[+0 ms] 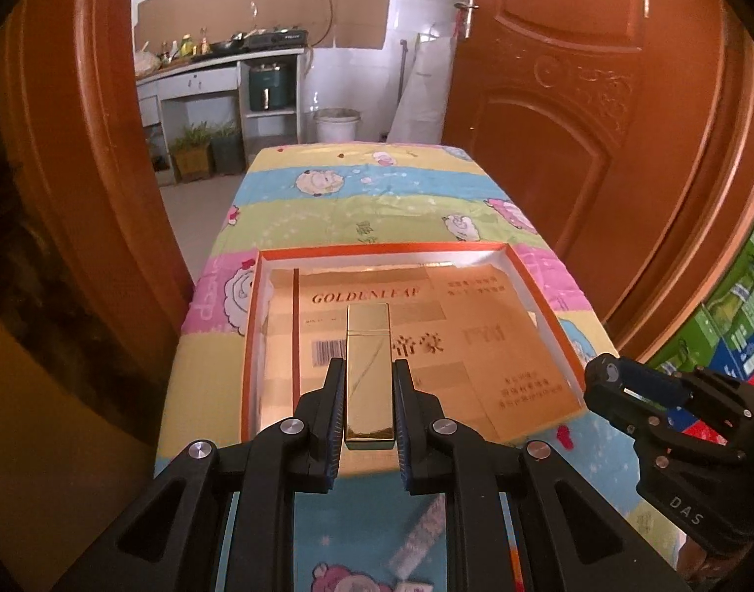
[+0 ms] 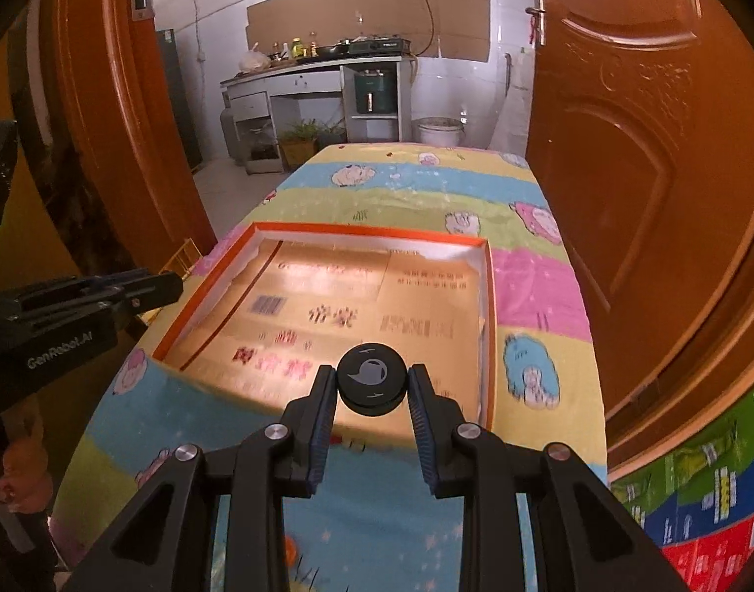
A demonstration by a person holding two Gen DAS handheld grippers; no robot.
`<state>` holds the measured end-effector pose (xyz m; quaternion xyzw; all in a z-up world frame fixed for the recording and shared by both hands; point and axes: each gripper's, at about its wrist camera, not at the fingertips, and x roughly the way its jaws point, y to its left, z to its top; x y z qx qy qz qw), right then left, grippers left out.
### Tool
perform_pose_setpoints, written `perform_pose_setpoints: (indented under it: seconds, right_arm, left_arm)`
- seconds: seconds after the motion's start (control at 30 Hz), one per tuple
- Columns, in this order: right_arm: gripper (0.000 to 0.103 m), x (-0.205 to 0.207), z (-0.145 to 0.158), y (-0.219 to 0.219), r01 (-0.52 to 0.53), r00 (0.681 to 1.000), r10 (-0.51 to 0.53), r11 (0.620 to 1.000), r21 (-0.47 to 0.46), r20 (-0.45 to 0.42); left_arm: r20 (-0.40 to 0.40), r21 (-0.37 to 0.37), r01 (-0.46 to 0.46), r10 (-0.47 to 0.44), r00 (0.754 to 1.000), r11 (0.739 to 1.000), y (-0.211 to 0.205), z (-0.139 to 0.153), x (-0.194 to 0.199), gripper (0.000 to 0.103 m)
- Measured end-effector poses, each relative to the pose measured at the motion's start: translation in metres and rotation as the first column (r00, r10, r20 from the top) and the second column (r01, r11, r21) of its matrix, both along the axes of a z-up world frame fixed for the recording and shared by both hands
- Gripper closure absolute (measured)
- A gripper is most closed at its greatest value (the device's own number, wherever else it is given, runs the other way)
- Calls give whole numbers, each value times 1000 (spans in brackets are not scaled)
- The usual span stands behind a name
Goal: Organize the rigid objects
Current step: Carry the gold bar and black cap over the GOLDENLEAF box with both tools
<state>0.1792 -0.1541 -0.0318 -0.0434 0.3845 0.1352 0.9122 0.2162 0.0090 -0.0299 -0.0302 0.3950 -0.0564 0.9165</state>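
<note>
The bench (image 1: 327, 217), covered with a cartoon-printed cloth, carries an orange-rimmed box (image 1: 251, 345) lined with gold printed card. Both carried things are judged to be bound for this box.

The step is best done by lowering each thing until it rests on the lining, well apart from the other, before the tongs are let go.

The left tongs (image 1: 369, 375) are clamped on a gold bar (image 1: 368, 370), held lengthwise above the near half of the box. The right tongs (image 2: 372, 385) are clamped on a black round cap (image 2: 372, 379), held over the near edge.

The printed mark on the cap's face is shown only in the right view; the bar is seen only in the left view.
</note>
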Motion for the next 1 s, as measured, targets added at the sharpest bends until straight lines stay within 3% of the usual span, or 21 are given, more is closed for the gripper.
perform_pose_setpoints:
  seconds: [0.5, 0.7, 1.0]
  right_arm:
    - [73, 96, -4, 6, -34, 995, 37, 999, 36, -92]
    - [73, 135, -15, 1, -19, 988, 26, 999, 51, -154]
    - [73, 180, -40, 8, -11, 974, 12, 1000, 4, -225]
  left_arm:
    - [-116, -5, -10, 9, 993, 1000, 5, -28, 85, 85]
    - [-168, -8, -1, 0, 986, 1000, 3, -41, 118, 85]
    - [-238, 6, -1, 3, 971, 1000, -3, -70, 159, 85]
